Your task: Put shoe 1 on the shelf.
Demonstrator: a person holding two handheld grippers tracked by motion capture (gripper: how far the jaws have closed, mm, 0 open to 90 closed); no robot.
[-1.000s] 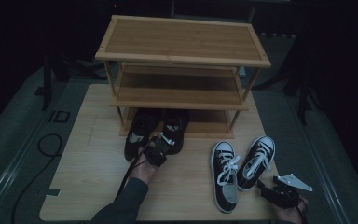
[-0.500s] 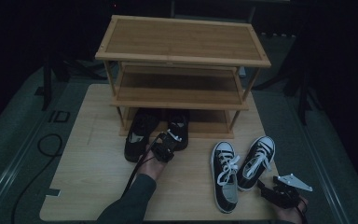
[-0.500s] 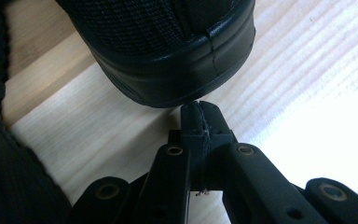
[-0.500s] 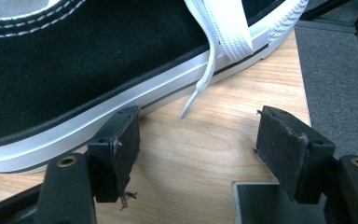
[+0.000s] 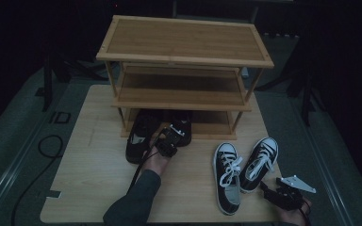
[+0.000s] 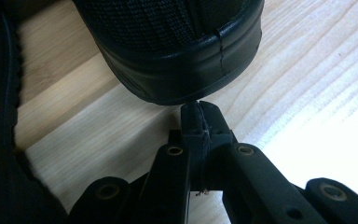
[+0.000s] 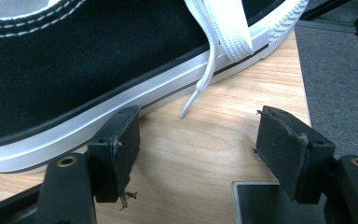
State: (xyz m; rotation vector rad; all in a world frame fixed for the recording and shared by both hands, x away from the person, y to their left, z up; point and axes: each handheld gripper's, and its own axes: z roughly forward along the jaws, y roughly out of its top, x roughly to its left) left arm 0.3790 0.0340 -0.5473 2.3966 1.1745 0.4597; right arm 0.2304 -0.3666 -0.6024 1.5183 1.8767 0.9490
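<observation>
Black shoe point(image 6: 177, 46), rack point(image 5: 184, 56) over, sneakers point(image 5: 242, 167) aside

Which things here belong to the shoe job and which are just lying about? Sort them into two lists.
In the job:
- black shoes, pushed under the rack
- rack
- left tongs, shut, tips against a black shoe's heel
- sneakers, waiting on the board
- right tongs, open beside a sneaker

Lying about:
- cable on the floor
- board

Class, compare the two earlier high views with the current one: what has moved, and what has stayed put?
The left gripper, jaws shut, has edged forward with the black shoes, nudging them further under the shoe rack. The right gripper, jaws open, the black-and-white sneakers and the rack stayed put.
</observation>
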